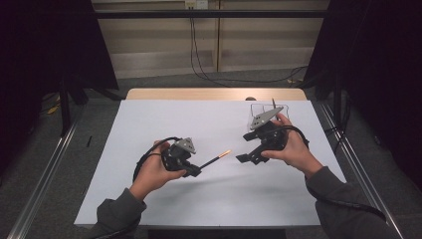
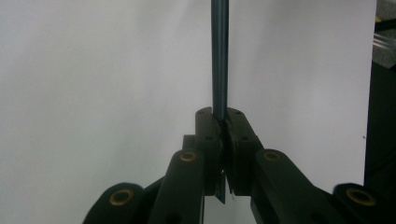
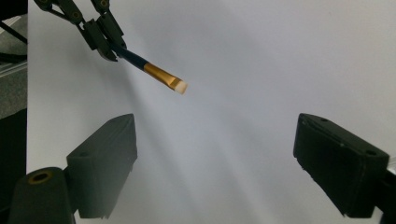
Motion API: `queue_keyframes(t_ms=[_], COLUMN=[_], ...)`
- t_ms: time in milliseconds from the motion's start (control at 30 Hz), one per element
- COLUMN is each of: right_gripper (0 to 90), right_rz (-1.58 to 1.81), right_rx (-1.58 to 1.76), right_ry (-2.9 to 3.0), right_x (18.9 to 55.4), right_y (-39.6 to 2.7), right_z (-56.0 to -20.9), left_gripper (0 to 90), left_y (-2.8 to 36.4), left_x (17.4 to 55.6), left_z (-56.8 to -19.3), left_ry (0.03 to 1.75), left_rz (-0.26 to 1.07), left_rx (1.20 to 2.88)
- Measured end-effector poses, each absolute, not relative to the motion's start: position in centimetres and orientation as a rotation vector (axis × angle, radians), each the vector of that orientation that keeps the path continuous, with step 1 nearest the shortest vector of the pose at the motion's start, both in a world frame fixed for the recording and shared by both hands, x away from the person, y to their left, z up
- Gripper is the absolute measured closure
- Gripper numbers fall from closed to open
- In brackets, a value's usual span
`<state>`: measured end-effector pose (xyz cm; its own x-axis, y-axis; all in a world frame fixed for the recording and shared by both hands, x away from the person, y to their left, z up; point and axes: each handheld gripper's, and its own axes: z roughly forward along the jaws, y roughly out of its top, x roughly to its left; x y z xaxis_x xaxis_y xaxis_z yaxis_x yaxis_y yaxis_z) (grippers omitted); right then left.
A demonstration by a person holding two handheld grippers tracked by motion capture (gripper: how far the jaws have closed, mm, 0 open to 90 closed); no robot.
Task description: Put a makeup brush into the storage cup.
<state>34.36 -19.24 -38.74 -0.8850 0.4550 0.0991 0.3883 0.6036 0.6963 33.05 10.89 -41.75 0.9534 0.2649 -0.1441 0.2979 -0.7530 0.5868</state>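
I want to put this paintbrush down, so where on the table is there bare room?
The white table is bare along its near edge, its far left part, and between the left gripper holding the paintbrush and the open right gripper. It is crowded at the far right corner, around the clear holder.

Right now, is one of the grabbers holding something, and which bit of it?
The left gripper is shut on a paintbrush, clamping its dark blue handle; the bristle end sticks out free. The right gripper is open and holds nothing.
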Motion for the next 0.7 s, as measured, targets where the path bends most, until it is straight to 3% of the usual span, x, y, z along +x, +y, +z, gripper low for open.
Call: queue_keyframes(t_ms=[700], right_gripper=[14.2], right_rz=[1.338], right_rx=[0.788], right_ry=[2.649], right_x=[34.42], right_y=[-19.46], right_z=[-39.06], left_gripper=[85.3], left_y=[11.81], left_x=[33.0], left_z=[-42.24], left_ry=[0.527], left_rz=[-0.059], left_rx=[2.183])
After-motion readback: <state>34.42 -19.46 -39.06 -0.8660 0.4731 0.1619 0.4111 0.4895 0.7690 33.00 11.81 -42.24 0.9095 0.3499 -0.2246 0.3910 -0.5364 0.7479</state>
